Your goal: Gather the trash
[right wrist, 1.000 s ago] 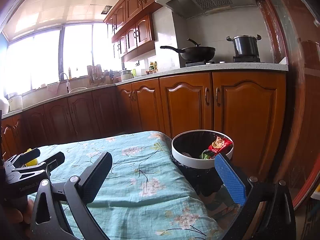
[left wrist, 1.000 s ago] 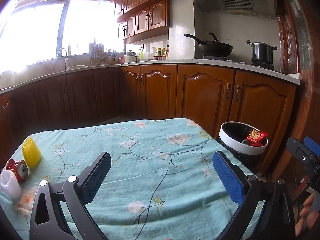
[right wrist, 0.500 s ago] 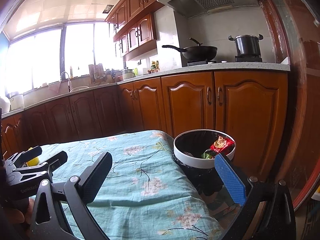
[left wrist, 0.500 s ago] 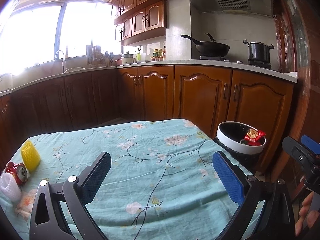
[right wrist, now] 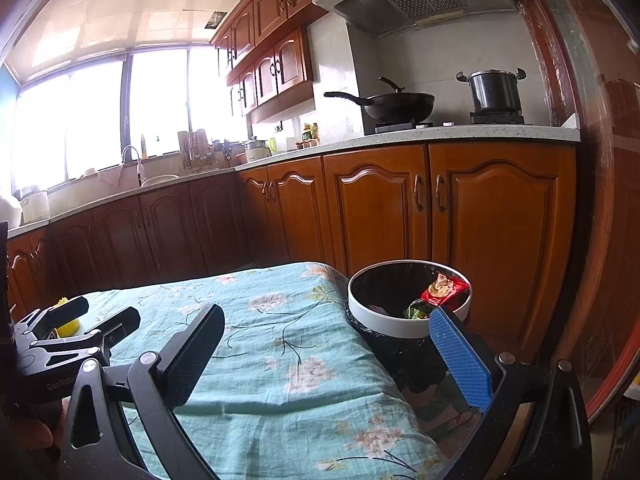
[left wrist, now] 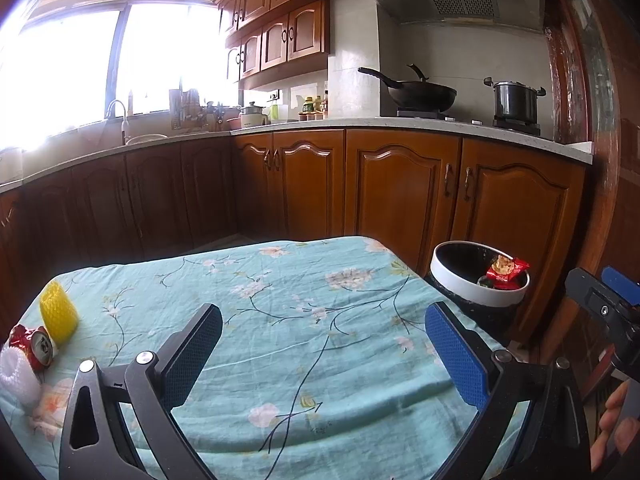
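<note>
Left wrist view: the can [left wrist: 38,349], yellow sleeve [left wrist: 59,312] and white sleeve [left wrist: 16,372] lay at the counter's [left wrist: 304,352] far-left edge, well left of the left gripper [left wrist: 322,350], the nearer one. Both jaws were released, empty; the right gripper [right wrist: 326,356] sat by the bin [right wrist: 400,328].

Bare tablecloth [left wrist: 304,320] lies between trash [left wrist: 38,340] and bin [left wrist: 478,276].
</note>
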The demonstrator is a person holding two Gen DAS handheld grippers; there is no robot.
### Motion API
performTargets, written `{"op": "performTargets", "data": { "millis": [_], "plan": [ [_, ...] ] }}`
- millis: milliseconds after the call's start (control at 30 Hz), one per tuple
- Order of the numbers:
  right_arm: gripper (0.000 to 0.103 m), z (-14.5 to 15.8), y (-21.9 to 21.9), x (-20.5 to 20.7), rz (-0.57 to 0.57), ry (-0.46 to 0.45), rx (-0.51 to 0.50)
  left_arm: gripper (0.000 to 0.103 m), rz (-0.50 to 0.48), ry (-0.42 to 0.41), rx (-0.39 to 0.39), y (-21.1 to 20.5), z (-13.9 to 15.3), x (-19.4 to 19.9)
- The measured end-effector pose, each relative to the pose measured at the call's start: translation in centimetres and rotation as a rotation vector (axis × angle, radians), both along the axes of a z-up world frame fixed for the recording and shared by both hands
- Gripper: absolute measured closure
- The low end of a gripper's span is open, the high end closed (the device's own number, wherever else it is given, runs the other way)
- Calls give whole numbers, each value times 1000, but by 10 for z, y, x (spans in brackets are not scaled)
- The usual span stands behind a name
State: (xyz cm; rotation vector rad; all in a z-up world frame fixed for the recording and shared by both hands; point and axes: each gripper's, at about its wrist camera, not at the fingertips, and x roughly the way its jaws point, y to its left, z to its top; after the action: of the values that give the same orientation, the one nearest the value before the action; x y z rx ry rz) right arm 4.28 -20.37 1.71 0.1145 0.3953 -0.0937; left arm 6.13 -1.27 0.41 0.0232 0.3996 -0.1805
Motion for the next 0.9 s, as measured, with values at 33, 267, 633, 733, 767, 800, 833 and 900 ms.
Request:
{"op": "performTargets", "data": {
  "millis": [33, 267, 633, 733, 767, 800, 833, 900],
  "plan": [
    [0, 0, 0, 0, 0, 0, 1, 1, 0, 0, 0, 0, 0, 0],
    [0, 0, -1, 0, 0, 0, 1, 1, -6, 2, -3, 1, 0, 0],
    [0, 0, -2, 2, 8, 3, 2, 1, -6, -1, -1, 1, 1, 1],
    [0, 1, -2, 3, 11, 3, 5, 1, -7, 1, -2, 1, 1, 1],
    [0, 1, -2, 3, 12, 3, 5, 1, -10, 2, -1, 2, 1, 2],
    [0, 1, -2, 3, 13, 4, 5, 1, -10, 3, 0, 2, 1, 2],
    [0, 1, -2, 3, 12, 4, 5, 1, -11, 4, 1, 2, 0, 3],
    [0, 1, -3, 4, 12, 5, 8, 1, -16, 7, 1, 2, 0, 5]
  ]
}}
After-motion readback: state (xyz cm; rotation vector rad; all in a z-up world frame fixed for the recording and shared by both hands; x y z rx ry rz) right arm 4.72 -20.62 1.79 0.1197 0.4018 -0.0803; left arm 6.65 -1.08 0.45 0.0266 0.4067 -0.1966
